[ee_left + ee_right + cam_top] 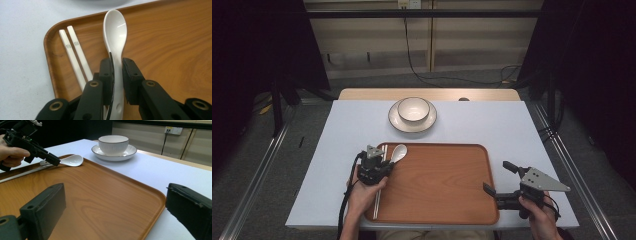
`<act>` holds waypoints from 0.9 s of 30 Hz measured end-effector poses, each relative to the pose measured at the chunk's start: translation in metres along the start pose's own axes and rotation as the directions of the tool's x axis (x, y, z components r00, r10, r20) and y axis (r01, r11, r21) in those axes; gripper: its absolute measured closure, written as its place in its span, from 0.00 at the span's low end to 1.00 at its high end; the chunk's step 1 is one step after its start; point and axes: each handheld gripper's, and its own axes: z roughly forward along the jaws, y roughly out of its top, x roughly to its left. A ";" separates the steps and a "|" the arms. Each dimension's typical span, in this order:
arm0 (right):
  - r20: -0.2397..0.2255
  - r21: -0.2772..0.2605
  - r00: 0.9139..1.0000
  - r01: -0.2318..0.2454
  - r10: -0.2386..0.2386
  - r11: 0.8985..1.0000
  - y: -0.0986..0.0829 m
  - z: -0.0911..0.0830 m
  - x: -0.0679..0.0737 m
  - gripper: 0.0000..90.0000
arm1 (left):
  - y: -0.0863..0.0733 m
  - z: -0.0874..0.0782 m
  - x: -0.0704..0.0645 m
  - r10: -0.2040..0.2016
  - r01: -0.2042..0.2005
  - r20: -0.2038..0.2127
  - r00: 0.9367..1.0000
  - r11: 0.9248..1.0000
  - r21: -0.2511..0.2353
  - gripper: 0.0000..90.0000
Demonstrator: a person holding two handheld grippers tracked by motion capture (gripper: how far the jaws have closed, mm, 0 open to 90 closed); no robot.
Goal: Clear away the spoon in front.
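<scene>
A white ceramic spoon (398, 152) (115, 32) lies at the far left corner of a wooden tray (442, 185) (162, 50), bowl pointing away from me. My left gripper (387, 162) (117, 65) is shut on its handle, one jaw on each side. Two white chopsticks (378, 200) (75, 55) lie side by side along the tray's left edge, just left of the spoon. My right gripper (497, 176) (115, 190) hangs open over the tray's right edge, holding nothing. The right gripper view has the left gripper (56, 161) on the spoon (72, 160).
A white bowl (413, 109) (113, 143) stands on a white plate (398, 122) (130, 151) beyond the tray, at the far middle of the pale table (352, 130). The tray's middle (100, 195) is bare wood. Dark curtains and floor rails flank the table.
</scene>
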 end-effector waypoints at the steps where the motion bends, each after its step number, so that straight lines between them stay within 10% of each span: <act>1: -0.002 -0.002 1.000 -0.005 0.005 1.000 0.000 0.000 0.000 0.03 | 0.001 0.002 0.000 -0.029 0.029 0.009 1.000 1.000 0.001 0.88; 11: 0.002 -0.004 1.000 -0.009 0.009 1.000 0.000 0.000 0.000 0.03 | 0.003 0.009 -0.004 -0.029 0.029 -0.027 0.999 0.999 0.021 0.86; 13: -0.003 -0.006 1.000 -0.009 0.009 1.000 0.000 0.001 0.000 0.03 | 0.003 0.009 -0.004 -0.050 0.049 0.022 0.999 0.998 0.028 0.85; 27: -0.005 -0.005 1.000 -0.010 0.010 1.000 0.001 0.001 0.001 0.03 | 0.006 0.005 -0.001 -0.010 0.014 0.043 0.999 0.996 -0.083 0.66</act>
